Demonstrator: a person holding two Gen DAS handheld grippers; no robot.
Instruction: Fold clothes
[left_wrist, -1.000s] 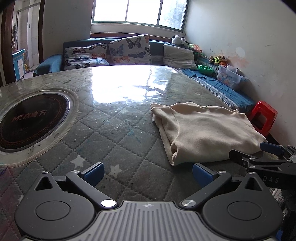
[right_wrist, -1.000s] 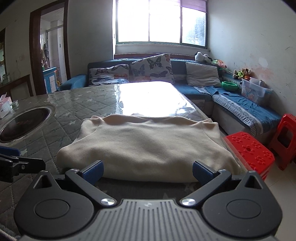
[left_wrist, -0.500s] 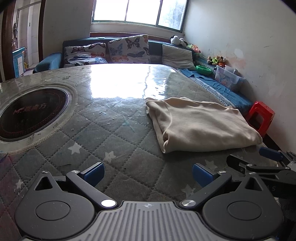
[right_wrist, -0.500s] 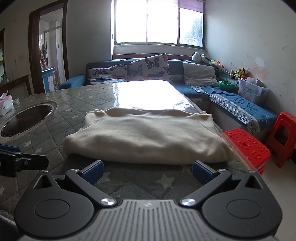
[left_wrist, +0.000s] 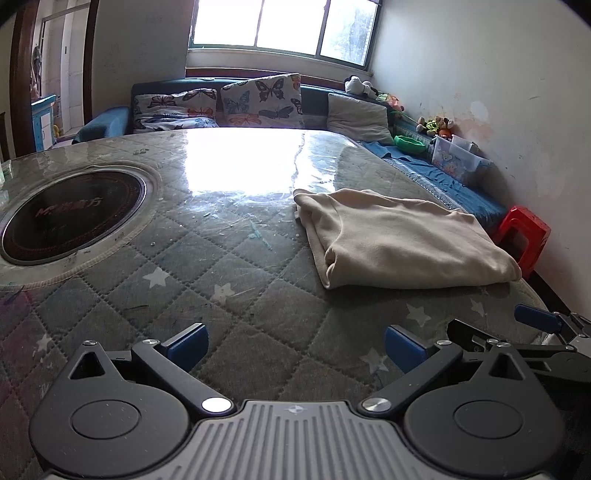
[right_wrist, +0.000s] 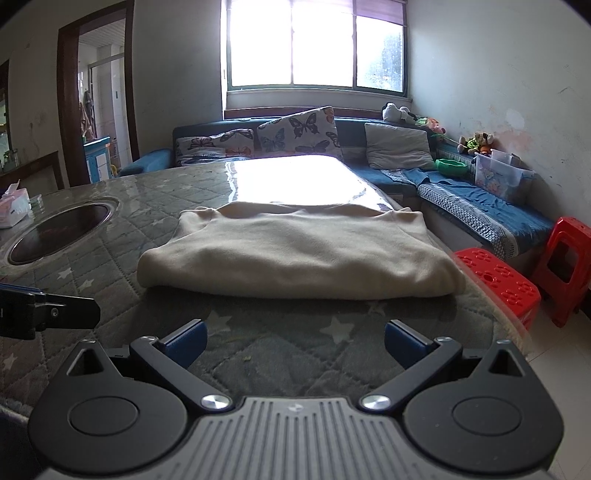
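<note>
A cream garment (left_wrist: 399, 240) lies folded in a flat rectangle on the quilted table (left_wrist: 221, 258), near its right edge. It also shows in the right wrist view (right_wrist: 299, 254), straight ahead. My left gripper (left_wrist: 293, 343) is open and empty, back from the garment and to its left. My right gripper (right_wrist: 293, 339) is open and empty, a short way in front of the garment's near fold. The right gripper's fingers (left_wrist: 535, 317) show at the lower right of the left wrist view.
A round black hotplate (left_wrist: 70, 218) is set into the table at the left. A tissue box (right_wrist: 14, 205) stands at the far left. Red plastic stools (right_wrist: 498, 284) stand beside the table's right edge. A blue sofa with cushions (right_wrist: 295, 136) runs along the back and right wall.
Both grippers have drawn back from the folded garment, which now lies farther away in both views. The garment itself has not moved.
</note>
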